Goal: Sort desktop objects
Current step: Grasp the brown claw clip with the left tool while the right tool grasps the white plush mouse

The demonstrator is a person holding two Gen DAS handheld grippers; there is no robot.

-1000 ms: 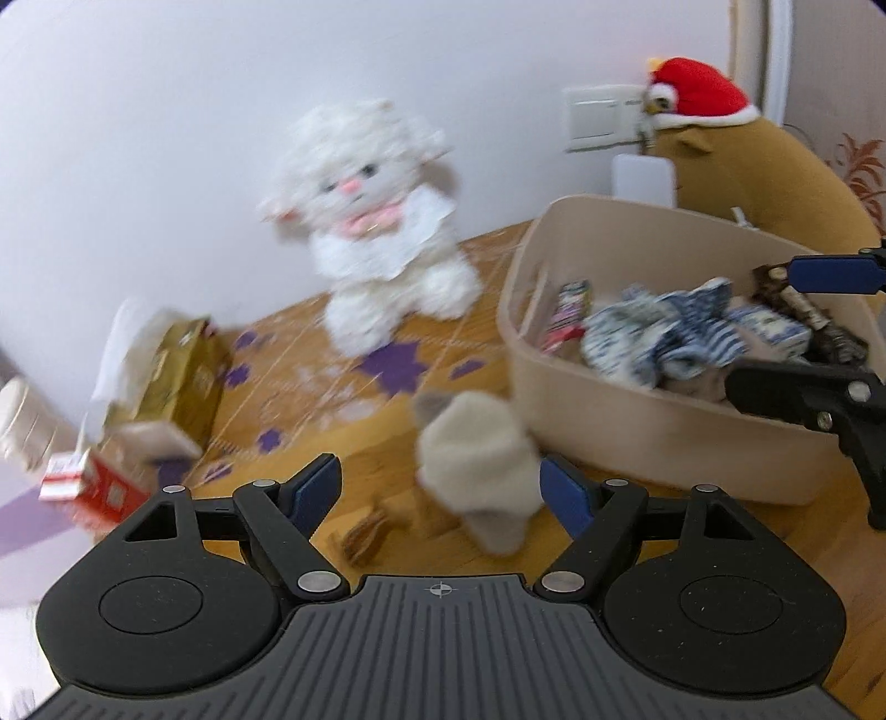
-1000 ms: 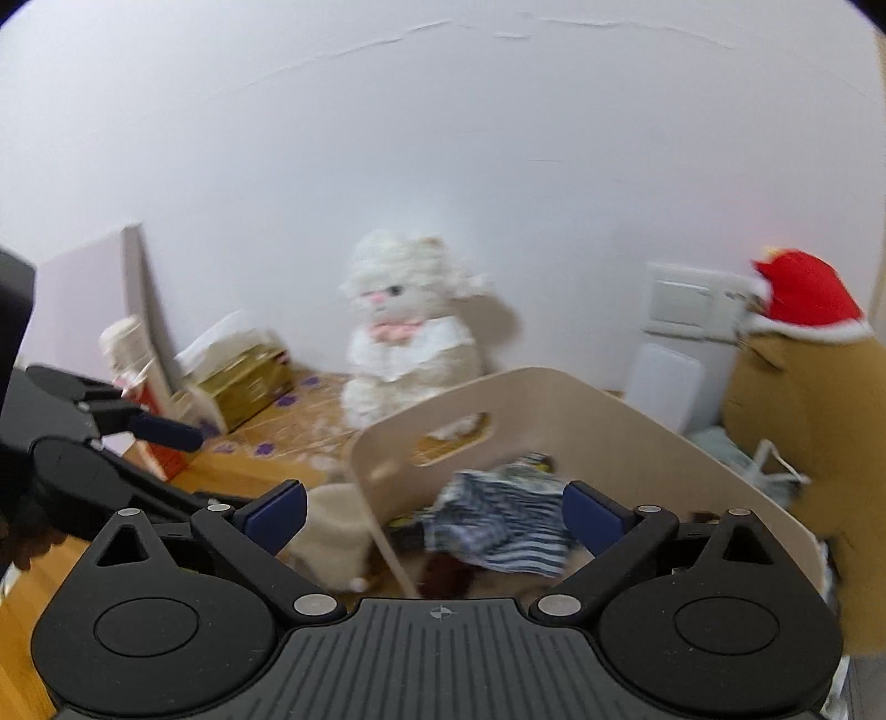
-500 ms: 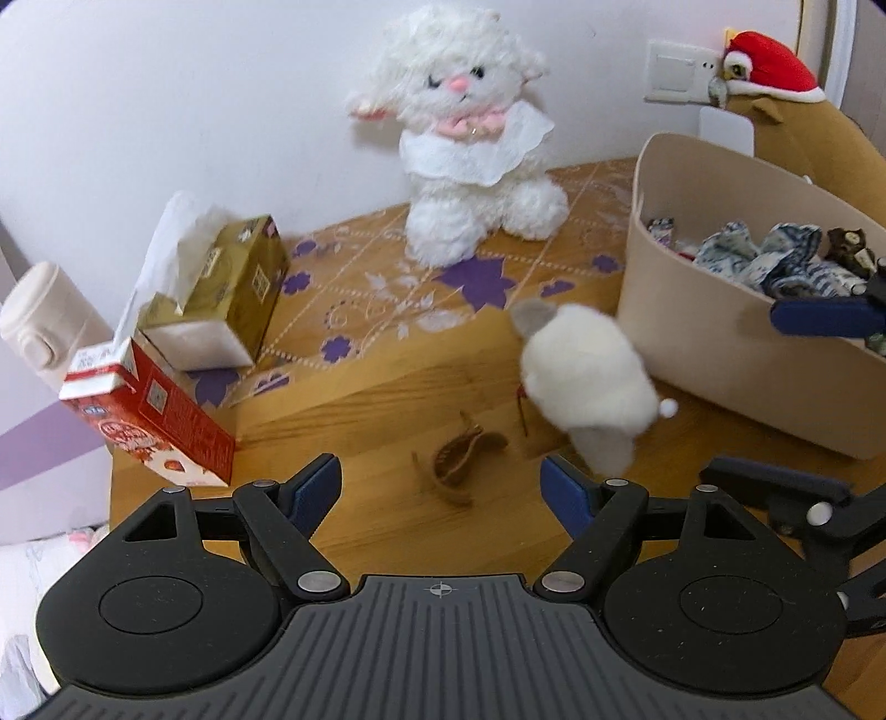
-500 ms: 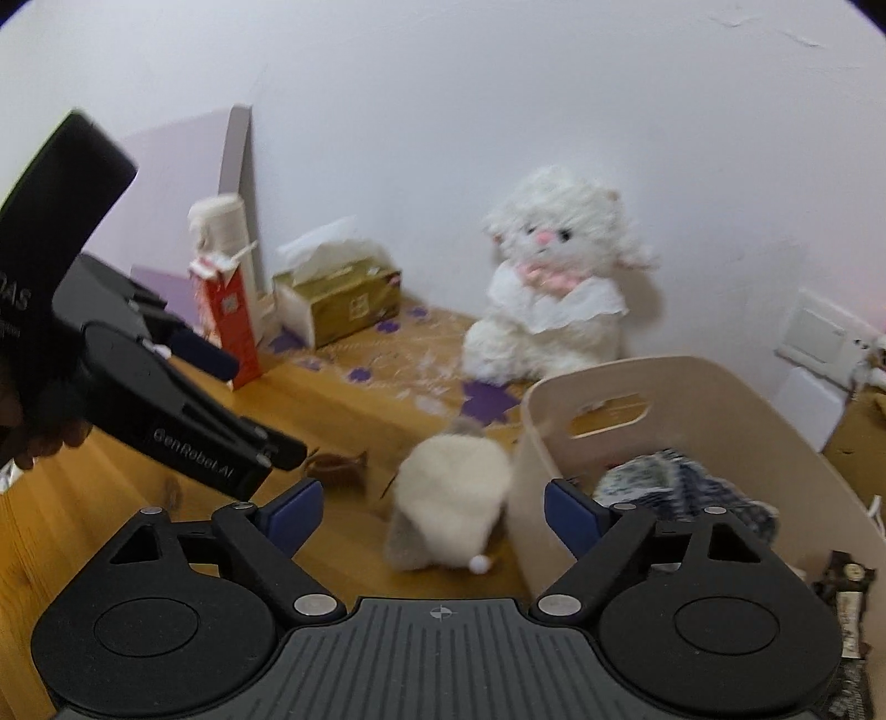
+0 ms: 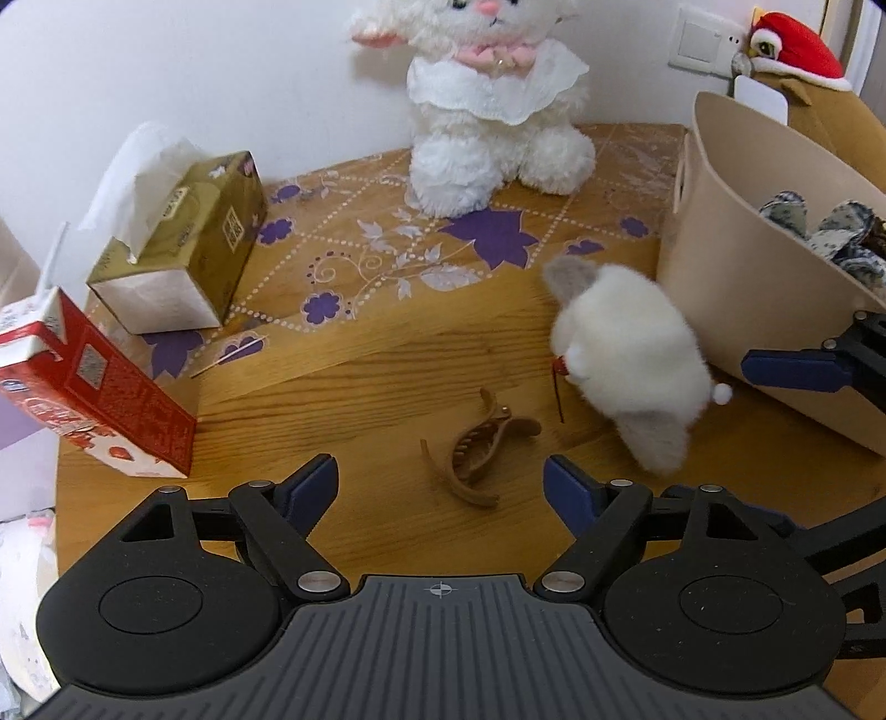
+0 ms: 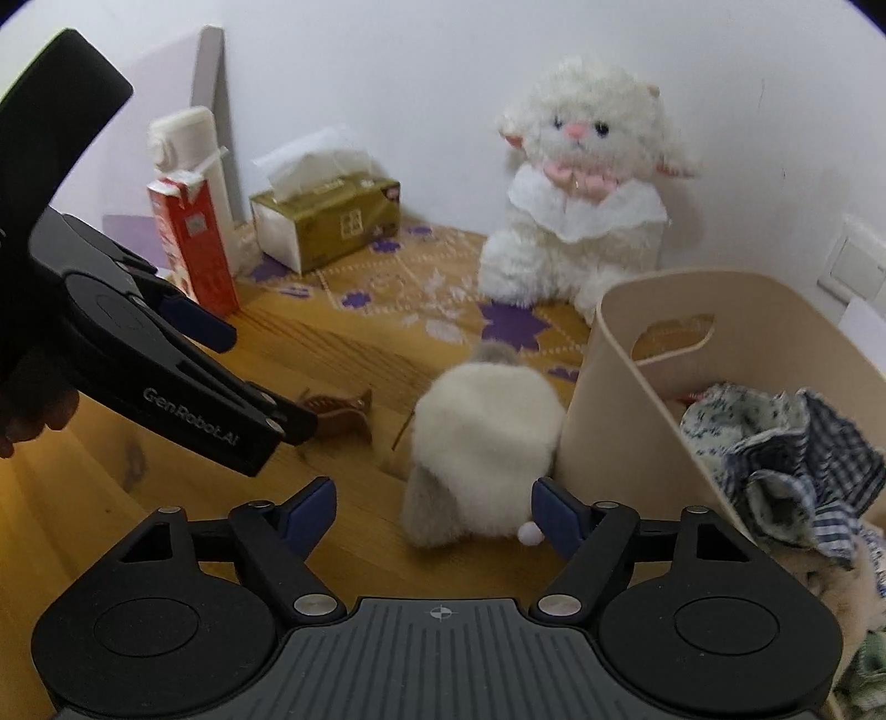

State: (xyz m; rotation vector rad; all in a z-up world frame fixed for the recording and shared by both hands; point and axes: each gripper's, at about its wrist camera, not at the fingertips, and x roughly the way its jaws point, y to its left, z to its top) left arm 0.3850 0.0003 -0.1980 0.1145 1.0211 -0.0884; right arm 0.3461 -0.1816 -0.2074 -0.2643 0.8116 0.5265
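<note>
setting: I read this as a home, likely a bedroom or living-room desk
surface: wooden desk (image 5: 354, 382) with a purple flower-print mat (image 5: 387, 249), pushed against a white wall
12 o'clock: white plush lamb (image 5: 493, 99) sitting at the wall
10 o'clock: gold tissue box (image 5: 188, 243), red drink carton (image 5: 94, 399)
2 o'clock: beige storage bin (image 5: 764, 277) with fabric items inside, wall switch (image 5: 703, 39), brown plush in a red hat (image 5: 797, 50)

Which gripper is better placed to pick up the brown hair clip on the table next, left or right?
Left, probably. The left gripper is open, with the hair clip lying just ahead between its fingers. The right gripper is open too, but it faces the fluffy white toy beside the bin.
</note>
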